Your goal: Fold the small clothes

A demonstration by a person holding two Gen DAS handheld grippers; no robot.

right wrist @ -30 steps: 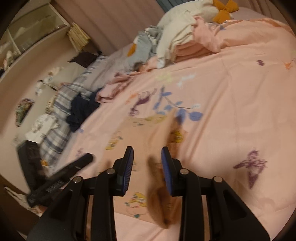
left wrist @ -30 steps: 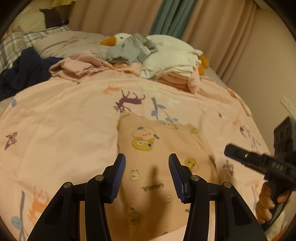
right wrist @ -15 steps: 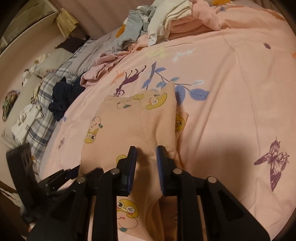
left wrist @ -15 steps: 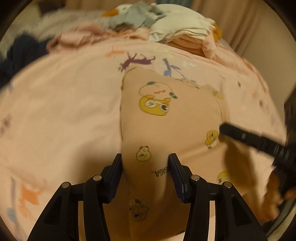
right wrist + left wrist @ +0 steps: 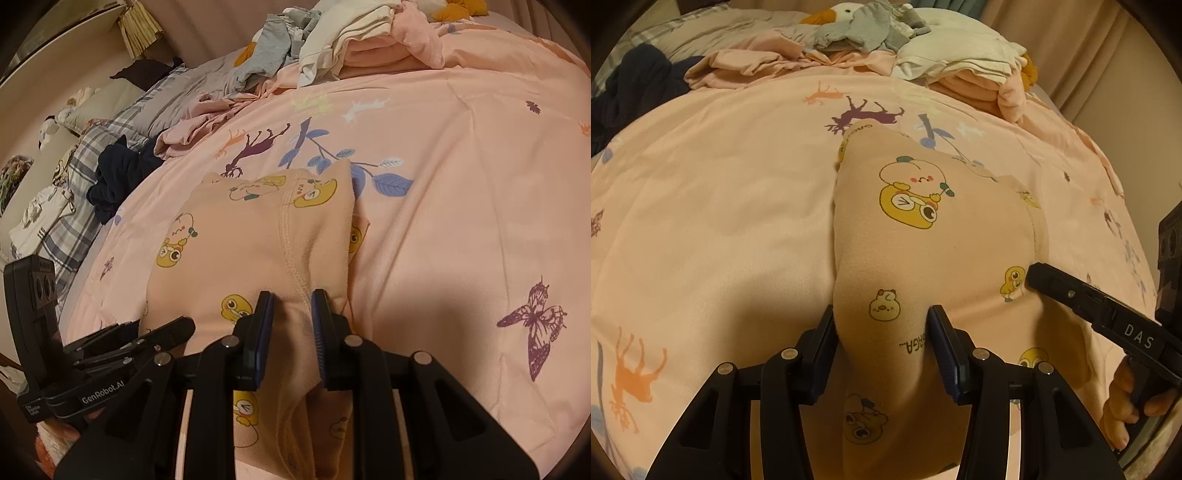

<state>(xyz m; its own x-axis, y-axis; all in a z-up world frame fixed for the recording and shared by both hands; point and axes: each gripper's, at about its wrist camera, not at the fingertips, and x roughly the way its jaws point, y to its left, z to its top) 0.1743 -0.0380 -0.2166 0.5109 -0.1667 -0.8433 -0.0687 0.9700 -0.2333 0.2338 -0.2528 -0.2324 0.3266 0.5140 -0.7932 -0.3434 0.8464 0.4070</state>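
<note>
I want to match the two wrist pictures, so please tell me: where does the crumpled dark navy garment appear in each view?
Left wrist view: the crumpled dark navy garment lies at the far upper left, on the bed's edge.
Right wrist view: it lies left of centre, beside the grey plaid bedding.
Shared landmark: the purple deer print on the pink bedsheet.

The small peach garment (image 5: 934, 236) is soft cloth – matt and a bit fuzzy, with a bumpy stitched seam (image 5: 291, 254) and flat printed ducks. The bed sheet (image 5: 713, 206) is smooth pink cloth with printed animals. The left gripper (image 5: 882, 343) and right gripper (image 5: 291, 321) are hard black plastic, matt, with small shiny metal screws (image 5: 979, 353) – their fingers (image 5: 947, 347) have ribbed blue pads.
</note>
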